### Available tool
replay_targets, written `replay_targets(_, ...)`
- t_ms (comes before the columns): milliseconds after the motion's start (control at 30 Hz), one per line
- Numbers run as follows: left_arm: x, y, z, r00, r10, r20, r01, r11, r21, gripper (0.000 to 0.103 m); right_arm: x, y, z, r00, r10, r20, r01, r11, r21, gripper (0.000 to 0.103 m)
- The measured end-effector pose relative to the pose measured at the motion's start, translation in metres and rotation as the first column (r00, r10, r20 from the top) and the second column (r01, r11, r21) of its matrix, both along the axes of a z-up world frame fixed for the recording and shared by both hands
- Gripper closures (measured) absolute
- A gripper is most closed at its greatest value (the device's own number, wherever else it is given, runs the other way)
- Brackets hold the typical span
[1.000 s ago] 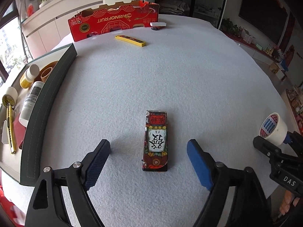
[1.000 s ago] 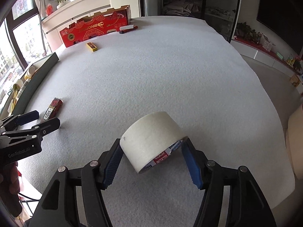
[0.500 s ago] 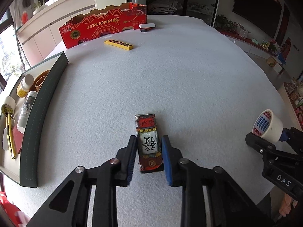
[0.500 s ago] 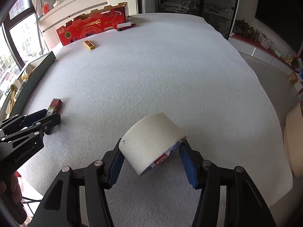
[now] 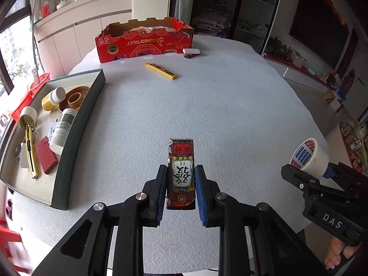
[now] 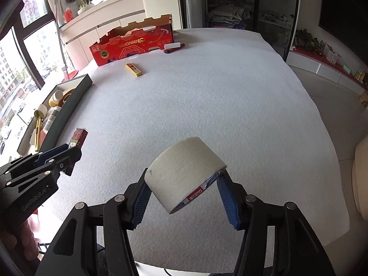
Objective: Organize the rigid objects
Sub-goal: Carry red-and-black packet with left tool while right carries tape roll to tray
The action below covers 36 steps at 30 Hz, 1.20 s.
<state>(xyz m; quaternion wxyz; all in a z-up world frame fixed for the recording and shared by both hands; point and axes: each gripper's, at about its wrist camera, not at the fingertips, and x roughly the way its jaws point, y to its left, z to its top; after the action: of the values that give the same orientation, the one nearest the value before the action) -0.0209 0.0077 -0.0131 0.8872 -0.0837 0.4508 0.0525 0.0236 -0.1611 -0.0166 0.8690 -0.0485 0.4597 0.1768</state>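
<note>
Left tongs (image 5: 181, 187) clamp the card box (image 5: 181, 172) and right tongs (image 6: 184, 194) pinch the tape roll (image 6: 184, 177), both above the surface (image 5: 207, 105); the tilted roll could slip free if jolted.

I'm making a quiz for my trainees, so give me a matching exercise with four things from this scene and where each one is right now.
Things:
1. patterned box
2. tape roll
3. yellow box
4. red lighter

Places:
A. in the green tray
B. in the right hand-held gripper
C. on the table near the red carton
D. in the left hand-held gripper

Pairs: 1-D, 2-B, 3-C, 4-A
</note>
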Motion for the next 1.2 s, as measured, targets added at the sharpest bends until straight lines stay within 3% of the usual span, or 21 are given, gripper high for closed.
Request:
replay_targets(267,-0.015,0.035,0.021,0.995,0.084,0.062,-0.083,0.996,-0.013,0.077,-0.005,0.039,0.022,0.996,0.079,0.029,-0.079,0.997,-0.006,0.045)
replay_targets(767,-0.046,0.106,0.031,0.965,0.234,0.115,-0.228,0.972,-0.061,0.077,-0.017,0.127,0.046,0.967,0.248,0.062,-0.246,0.968,-0.040,0.045)
replay_targets(967,-0.063,0.150,0.036,0.930,0.341,0.137,-0.335,0.940,-0.067,0.077,-0.018,0.175,0.058,0.939,0.336,0.076,-0.334,0.942,-0.037,0.045)
replay_targets(1200,-0.077,0.206,0.034,0.874,0.468,0.128,-0.463,0.884,-0.064,0.077,-0.012,0.234,0.068,0.901,0.428,0.076,-0.427,0.904,-0.021,0.045)
